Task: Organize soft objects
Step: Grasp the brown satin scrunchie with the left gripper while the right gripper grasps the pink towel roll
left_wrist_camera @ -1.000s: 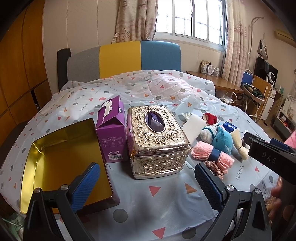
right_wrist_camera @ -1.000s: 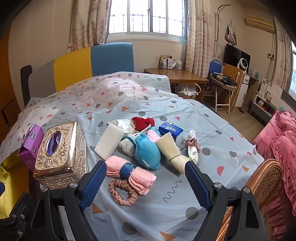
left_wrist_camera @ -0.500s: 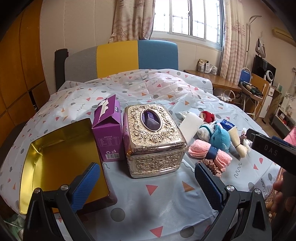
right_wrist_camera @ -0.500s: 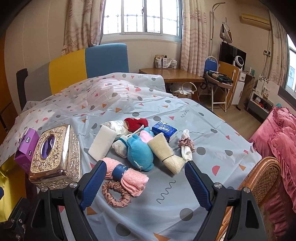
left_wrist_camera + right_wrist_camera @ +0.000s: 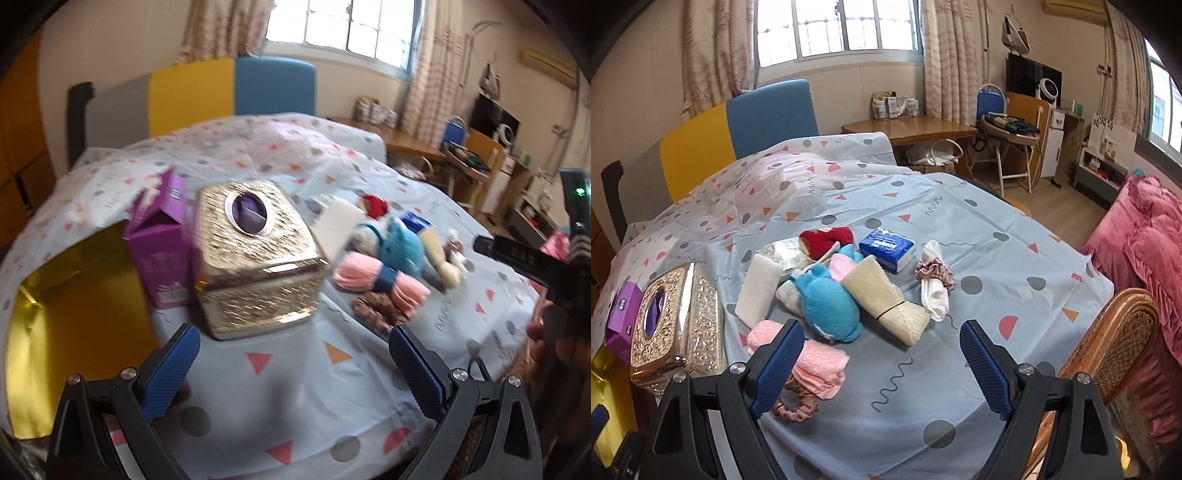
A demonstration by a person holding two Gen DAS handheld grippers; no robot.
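A pile of soft things lies mid-table: a pink rolled towel [image 5: 816, 363], a blue plush [image 5: 829, 308], a beige rolled cloth [image 5: 886, 301], a red plush [image 5: 827, 238], a white sponge [image 5: 759, 286], a white cloth with a scrunchie [image 5: 934, 284] and a pink scrunchie [image 5: 794, 406]. My right gripper [image 5: 882, 367] is open and empty, hovering just in front of the pile. My left gripper [image 5: 295, 373] is open and empty in front of the ornate gold tissue box [image 5: 255, 254]. The pink towel [image 5: 380, 278] and blue plush [image 5: 404, 249] show right of that box.
An open gold tin [image 5: 66, 332] sits at the left, beside a purple carton [image 5: 162, 251]. A blue tissue pack [image 5: 888, 249] lies behind the pile. A wicker chair [image 5: 1108, 354] stands at the table's right edge. The patterned tablecloth [image 5: 997, 266] covers the table.
Both grippers have shifted; the left wrist view has swung and is blurred. The right gripper has moved closer, over the pink towel's near end. Both stay open and empty.
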